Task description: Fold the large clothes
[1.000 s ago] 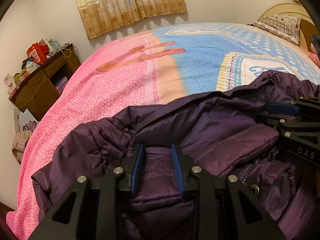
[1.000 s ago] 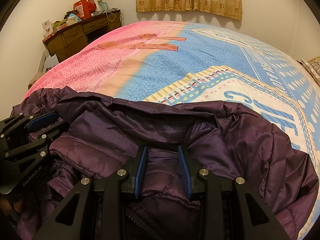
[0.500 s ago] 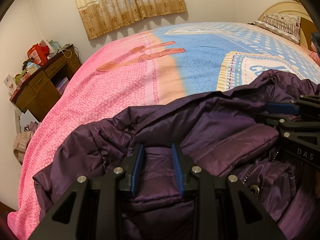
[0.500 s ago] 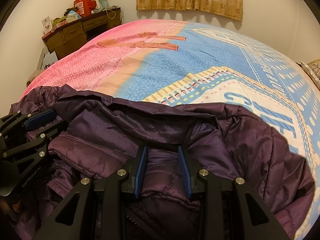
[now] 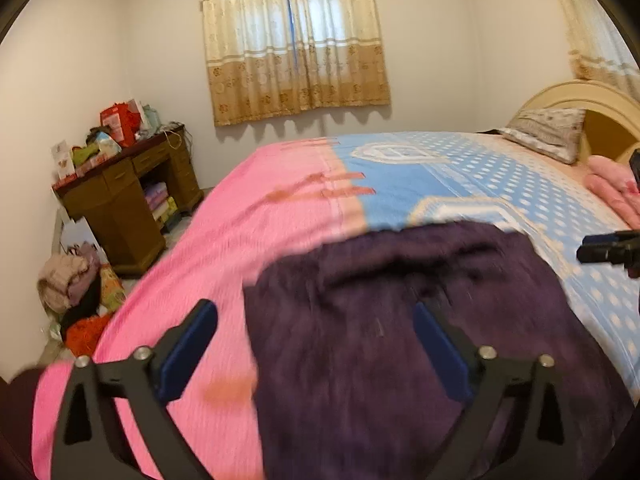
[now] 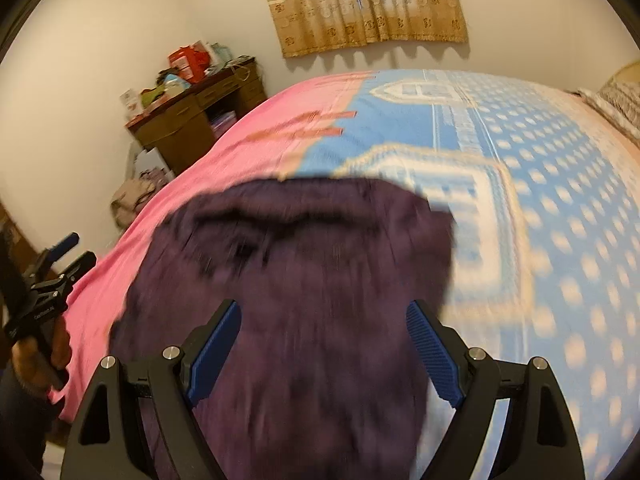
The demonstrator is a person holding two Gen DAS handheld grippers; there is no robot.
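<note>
A dark purple padded jacket (image 5: 400, 340) lies in a folded bundle on the pink and blue bedspread (image 5: 280, 216); it also shows in the right wrist view (image 6: 304, 280). Both views are motion-blurred. My left gripper (image 5: 316, 340) is open wide and empty, raised above the jacket's left edge. My right gripper (image 6: 324, 348) is open wide and empty, raised above the jacket's near part. The right gripper's tip shows at the right edge of the left wrist view (image 5: 608, 250). The left gripper, held by a hand, shows at the left of the right wrist view (image 6: 48, 280).
A wooden desk (image 5: 124, 200) with clutter on top stands by the far left wall. A pile of clothes (image 5: 72, 284) lies on the floor beside it. A pillow (image 5: 548, 136) and headboard (image 5: 580, 96) are at the right. Curtains (image 5: 296, 40) hang on the far wall.
Both grippers have let go of the jacket, opened wide and pulled up and back. The jacket now lies on the bed in a more compact bundle.
</note>
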